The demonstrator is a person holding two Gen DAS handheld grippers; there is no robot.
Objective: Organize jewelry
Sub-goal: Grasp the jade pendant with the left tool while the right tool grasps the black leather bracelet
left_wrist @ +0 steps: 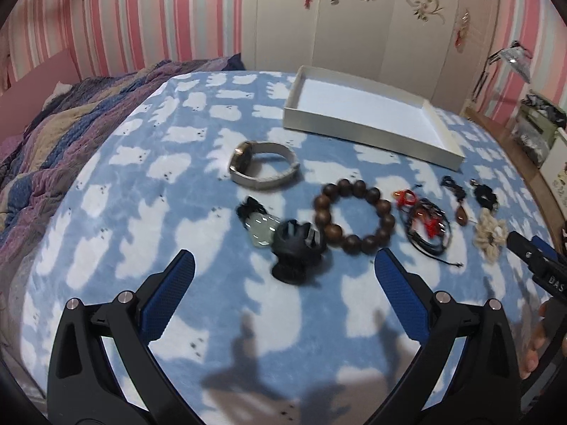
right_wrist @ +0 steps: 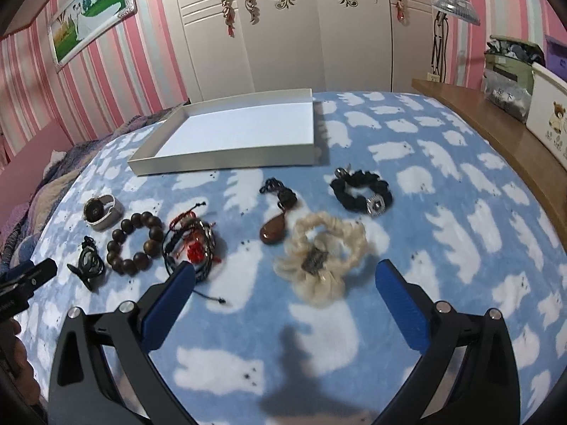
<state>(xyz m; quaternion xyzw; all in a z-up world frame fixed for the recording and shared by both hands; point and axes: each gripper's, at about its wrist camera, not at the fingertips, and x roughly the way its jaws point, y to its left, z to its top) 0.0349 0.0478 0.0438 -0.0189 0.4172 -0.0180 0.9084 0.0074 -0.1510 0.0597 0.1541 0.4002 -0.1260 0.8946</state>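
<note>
Two grippers hover low over the bed, nothing clamped. Left gripper [left_wrist: 283, 269] spread wide, blue pads apart, aimed at a black claw clip [left_wrist: 296, 249] lying just ahead. Right gripper [right_wrist: 285, 279] likewise spread wide, framing a cream scrunchie [right_wrist: 320, 255] with a dark ornament at its centre.

Nearest first: scrunchie looks soft, fluffy and light, likely to squash under the pads; best pinched across one gathered edge rather than the middle. Claw clip hard, smooth plastic, probably slippery; better taken across its body. Beside it, touching, a pale green pendant [left_wrist: 260, 228] on black cord, glossy and possibly breakable; cord seems the safer hold.

Further out, a wooden bead bracelet [left_wrist: 354, 212], round dark-brown beads in a stiff ring, heaviest-looking of the lot; one bead or the ring's side offers purchase. Next to it a tangle of black and red cord bracelets [left_wrist: 427, 225], limp, prone to snagging. Then a brown teardrop pendant [right_wrist: 273, 231] on knotted black cord, polished and smooth, and a black scrunchie [right_wrist: 361, 191] with a small silver charm.

Beyond these, a watch [left_wrist: 264, 168] on its side, pale strap closed in a loop, rigid case, flexible band.

Farthest, a shallow white box [left_wrist: 358, 131], open and holding nothing, presumably the destination, resting on the blue fleece blanket [left_wrist: 149, 219] printed with white bears.
</note>
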